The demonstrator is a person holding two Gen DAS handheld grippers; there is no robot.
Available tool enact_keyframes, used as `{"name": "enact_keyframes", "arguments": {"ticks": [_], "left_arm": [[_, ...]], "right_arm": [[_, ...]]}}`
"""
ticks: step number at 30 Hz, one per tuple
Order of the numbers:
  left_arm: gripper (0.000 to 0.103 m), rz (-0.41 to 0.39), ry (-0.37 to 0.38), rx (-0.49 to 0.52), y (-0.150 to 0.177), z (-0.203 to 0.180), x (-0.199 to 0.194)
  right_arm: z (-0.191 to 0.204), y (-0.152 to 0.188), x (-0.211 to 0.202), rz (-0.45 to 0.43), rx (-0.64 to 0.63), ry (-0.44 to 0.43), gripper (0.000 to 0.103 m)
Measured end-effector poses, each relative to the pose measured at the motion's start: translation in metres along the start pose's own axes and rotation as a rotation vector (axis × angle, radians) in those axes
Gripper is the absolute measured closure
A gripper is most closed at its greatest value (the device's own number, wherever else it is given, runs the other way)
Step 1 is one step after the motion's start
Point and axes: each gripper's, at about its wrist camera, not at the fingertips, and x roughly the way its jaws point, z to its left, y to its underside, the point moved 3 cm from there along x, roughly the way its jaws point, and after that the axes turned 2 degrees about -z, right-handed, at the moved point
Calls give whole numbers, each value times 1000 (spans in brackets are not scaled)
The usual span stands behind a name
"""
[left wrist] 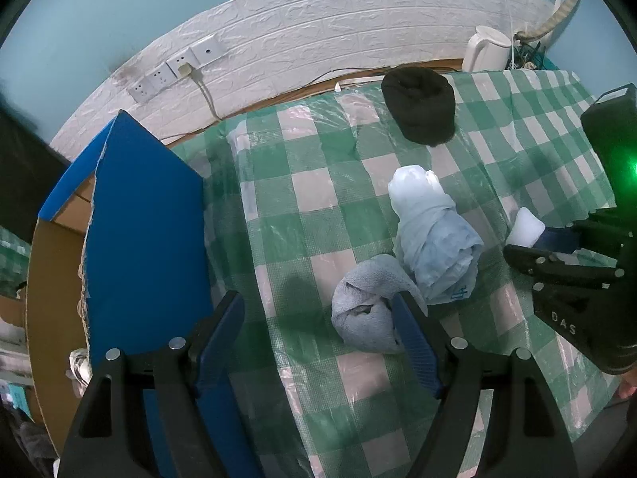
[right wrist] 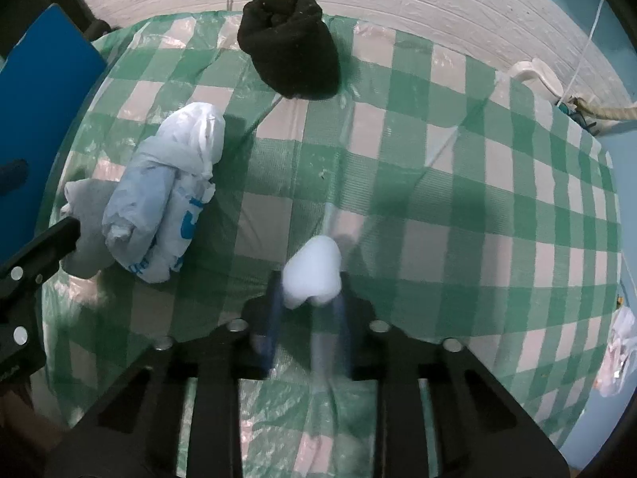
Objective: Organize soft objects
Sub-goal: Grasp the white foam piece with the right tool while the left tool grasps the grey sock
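Foam is what the right gripper (right wrist: 308, 310) has clenched between its blue pads, a small white foam block (right wrist: 312, 277) that's bulging out above the fingers, so it squashes easily and weighs next to nothing. I'd guess a mid-body pinch like this is fine; squeeze harder and it just deforms.

Left gripper (left wrist: 318, 334) is released, jaws spread wide, hovering low with the rolled grey towel (left wrist: 364, 308) just against its right finger. Towel is floppy and could unroll, so I'd grab it across the roll's fat middle. Touching it is the bundled plastic bag (left wrist: 434, 239), slippery and crinkly, best taken at the knotted waist.

Further back sits the black knit hat (right wrist: 290, 49), well apart from the rest and near the tablecloth's (right wrist: 438, 199) far edge.

Blue-sided cardboard box (left wrist: 147, 239) stands left of the cloth, flap up. Loads of open cloth to the right, but that upright flap looks like something to clear.
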Motion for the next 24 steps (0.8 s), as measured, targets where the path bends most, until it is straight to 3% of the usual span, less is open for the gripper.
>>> {"name": "enact_keyframes", "arguments": {"ticks": [12, 24], "left_arm": [[25, -2, -12, 7, 0, -1, -1], [25, 0, -9, 5, 1, 0, 0]], "right_arm": [[-13, 7, -4, 3, 21, -33, 84], [-12, 9, -36, -68, 22, -58, 84]]}}
